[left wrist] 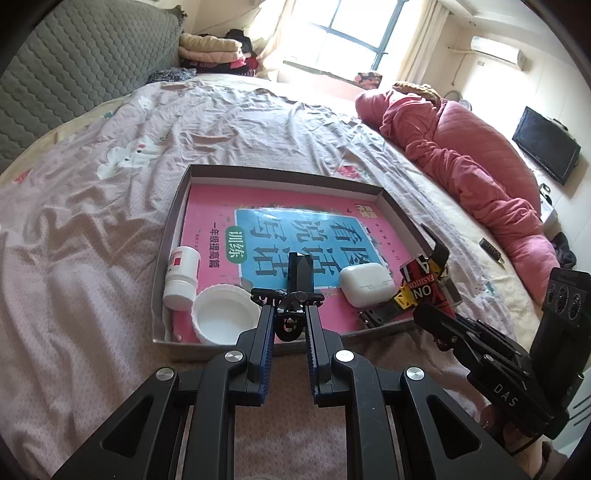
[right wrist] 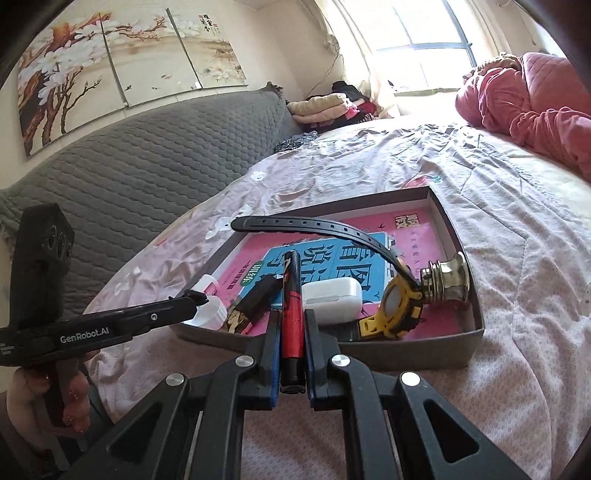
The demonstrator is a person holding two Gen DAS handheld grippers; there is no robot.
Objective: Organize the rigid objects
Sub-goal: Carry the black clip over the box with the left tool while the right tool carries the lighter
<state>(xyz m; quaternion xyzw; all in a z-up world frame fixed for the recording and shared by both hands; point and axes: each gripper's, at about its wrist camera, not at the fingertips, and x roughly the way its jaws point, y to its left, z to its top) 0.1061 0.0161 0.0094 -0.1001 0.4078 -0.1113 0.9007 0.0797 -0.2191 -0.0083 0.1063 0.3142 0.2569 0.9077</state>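
A home bedroom is shown. Most of both views is filled by a bed (left wrist: 221, 122) spread with a wrinkled printed sheet. At the bed's head a grey quilted headboard (right wrist: 147, 162) is seen, with a floral painting (right wrist: 110, 62) hung above it. Folded clothes (left wrist: 218, 51) are stacked beside the bed, under a sunlit window (left wrist: 354, 33).

Sunlit window (left wrist: 354, 37) behind bed (left wrist: 92, 221), grey headboard (right wrist: 147, 162).
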